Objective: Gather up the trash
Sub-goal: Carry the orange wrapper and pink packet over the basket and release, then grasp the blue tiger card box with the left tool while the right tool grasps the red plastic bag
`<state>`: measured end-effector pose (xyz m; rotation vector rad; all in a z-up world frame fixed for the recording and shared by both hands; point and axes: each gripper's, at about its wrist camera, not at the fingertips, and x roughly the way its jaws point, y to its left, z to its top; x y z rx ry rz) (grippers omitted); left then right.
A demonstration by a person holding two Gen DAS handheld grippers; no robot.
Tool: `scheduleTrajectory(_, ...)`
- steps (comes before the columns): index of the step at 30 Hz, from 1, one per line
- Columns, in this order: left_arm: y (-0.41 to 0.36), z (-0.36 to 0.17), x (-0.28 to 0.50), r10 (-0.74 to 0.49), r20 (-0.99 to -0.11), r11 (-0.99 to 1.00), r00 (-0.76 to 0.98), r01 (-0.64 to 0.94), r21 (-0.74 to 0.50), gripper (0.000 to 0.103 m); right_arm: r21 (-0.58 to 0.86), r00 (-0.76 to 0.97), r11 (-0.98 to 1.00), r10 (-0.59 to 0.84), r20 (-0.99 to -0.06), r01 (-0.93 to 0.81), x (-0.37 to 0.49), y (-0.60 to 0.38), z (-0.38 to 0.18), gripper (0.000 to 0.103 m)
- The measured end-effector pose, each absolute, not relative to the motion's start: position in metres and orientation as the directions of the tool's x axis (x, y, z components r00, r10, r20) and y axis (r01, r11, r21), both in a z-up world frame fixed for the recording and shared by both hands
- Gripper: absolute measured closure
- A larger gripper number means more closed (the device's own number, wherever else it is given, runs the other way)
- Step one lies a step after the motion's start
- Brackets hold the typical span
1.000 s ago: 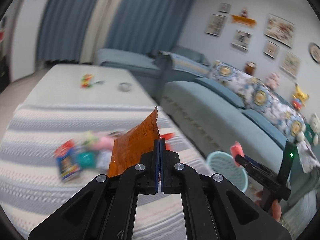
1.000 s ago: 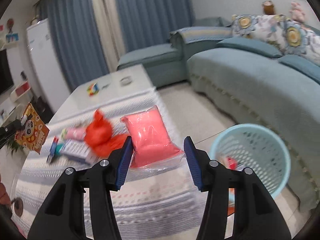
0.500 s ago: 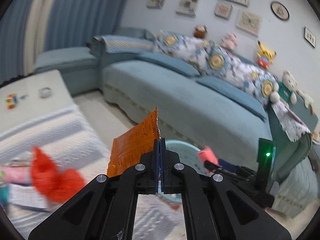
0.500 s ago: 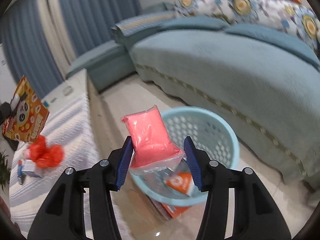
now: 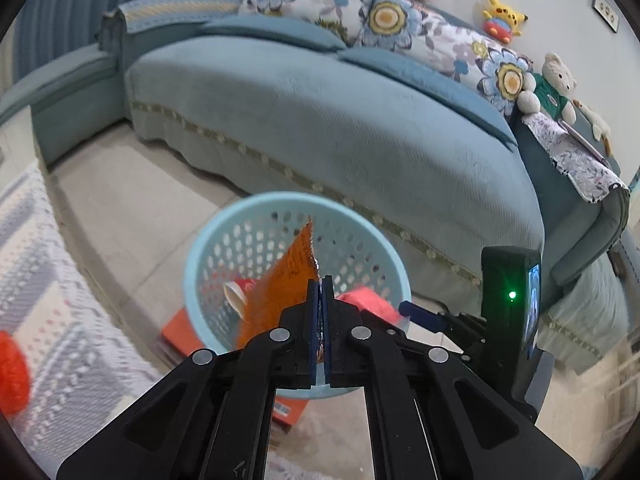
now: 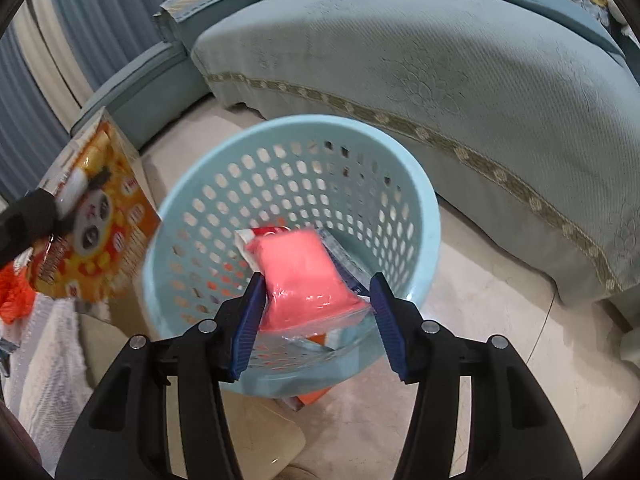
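Note:
A light blue perforated trash basket (image 5: 224,236) (image 6: 416,184) stands on the floor by the sofa, with wrappers inside. My left gripper (image 5: 320,284) is shut on an orange snack wrapper (image 5: 280,292), held over the basket's near rim; the wrapper also shows at the left of the right wrist view (image 6: 96,224). My right gripper (image 6: 316,292) holds a pink plastic packet (image 6: 304,272) between its blue pads, over the basket's opening. In the left wrist view the pink packet (image 5: 368,300) and the right gripper appear at the basket's right rim.
A blue-green sofa (image 5: 320,112) with flowered cushions and plush toys runs behind the basket. The striped-cloth table (image 5: 44,292) lies at the left with a red-orange item (image 5: 12,368) on it. An orange flat box (image 5: 180,328) lies under the basket.
Both grippers swung from the table over to the basket, carrying the orange wrapper and the pink packet. The basket is now close and directly beneath both.

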<state>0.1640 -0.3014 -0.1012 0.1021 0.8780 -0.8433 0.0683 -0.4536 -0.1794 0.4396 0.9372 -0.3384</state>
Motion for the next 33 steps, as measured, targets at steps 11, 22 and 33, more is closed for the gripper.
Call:
scheduleTrajectory(11, -0.262, -0.094, 0.172, -0.585, -0.700, 0.741, 0.409, 0.621, -0.256, 0.041, 0.248, 0.588, 0.853, -0.083, -0.804, 0.459, 0.059, -0.454, -0.168, 0.037)
scheduleTrajectory(22, -0.195, -0.021, 0.137, -0.615, -0.595, 0.752, 0.517, 0.613, -0.244, 0.036, 0.200, 0.713, 0.941, -0.059, -0.698, 0.274, 0.060, -0.378, -0.086, 0.037)
scheduleTrajectory(33, -0.020, 0.024, 0.107, -0.422, -0.483, 0.906, 0.767, 0.343, -0.247, 0.029, 0.166, 0.794, 0.986, 0.084, -0.602, 0.022, 0.078, -0.257, -0.028, 0.028)
